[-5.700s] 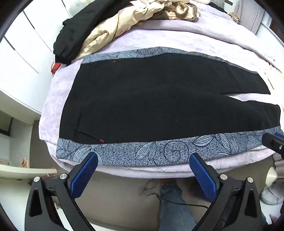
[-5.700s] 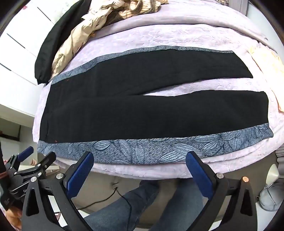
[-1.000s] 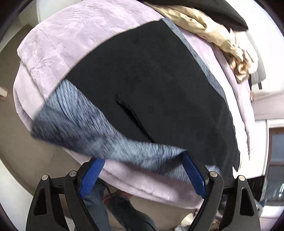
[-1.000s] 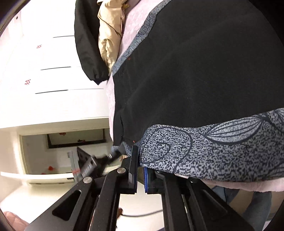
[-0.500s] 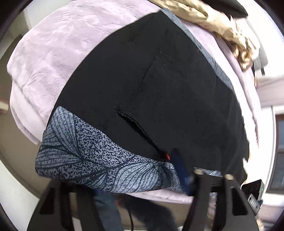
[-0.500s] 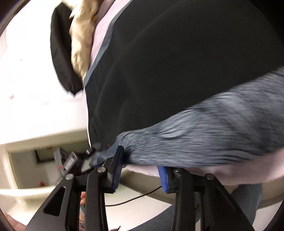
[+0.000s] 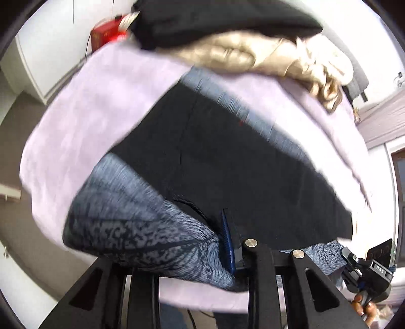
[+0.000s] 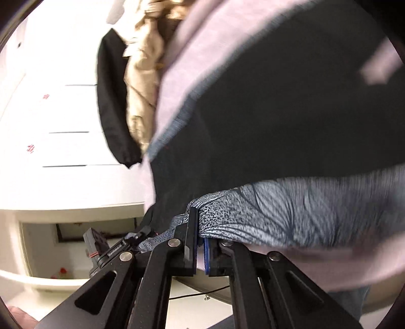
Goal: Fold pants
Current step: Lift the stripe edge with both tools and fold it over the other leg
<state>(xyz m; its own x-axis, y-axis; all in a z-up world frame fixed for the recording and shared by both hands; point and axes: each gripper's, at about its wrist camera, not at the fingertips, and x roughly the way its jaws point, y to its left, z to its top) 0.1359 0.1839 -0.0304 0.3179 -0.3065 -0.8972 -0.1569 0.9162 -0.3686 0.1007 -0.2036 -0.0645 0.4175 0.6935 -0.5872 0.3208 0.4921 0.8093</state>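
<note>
Black pants (image 7: 227,162) with a grey leaf-patterned side stripe (image 7: 141,227) lie on a lilac blanket (image 7: 83,121). My left gripper (image 7: 222,243) is shut on the near patterned edge by the waist and lifts it off the blanket. My right gripper (image 8: 200,243) is shut on the same patterned stripe (image 8: 303,212) further along the near leg, and the black pants (image 8: 291,114) spread beyond it. The right gripper also shows at the lower right of the left wrist view (image 7: 367,273). The left gripper shows at the left of the right wrist view (image 8: 111,248).
A black jacket (image 7: 222,20) and a beige garment (image 7: 253,55) are piled at the far side of the blanket. A red box (image 7: 106,35) sits at the far left. White drawers (image 8: 50,121) stand to the left. The blanket's near edge overhangs the floor.
Both grippers have closed on the patterned near edge and raised it; half a second ago the right jaws were open around it. The view is motion-blurred.
</note>
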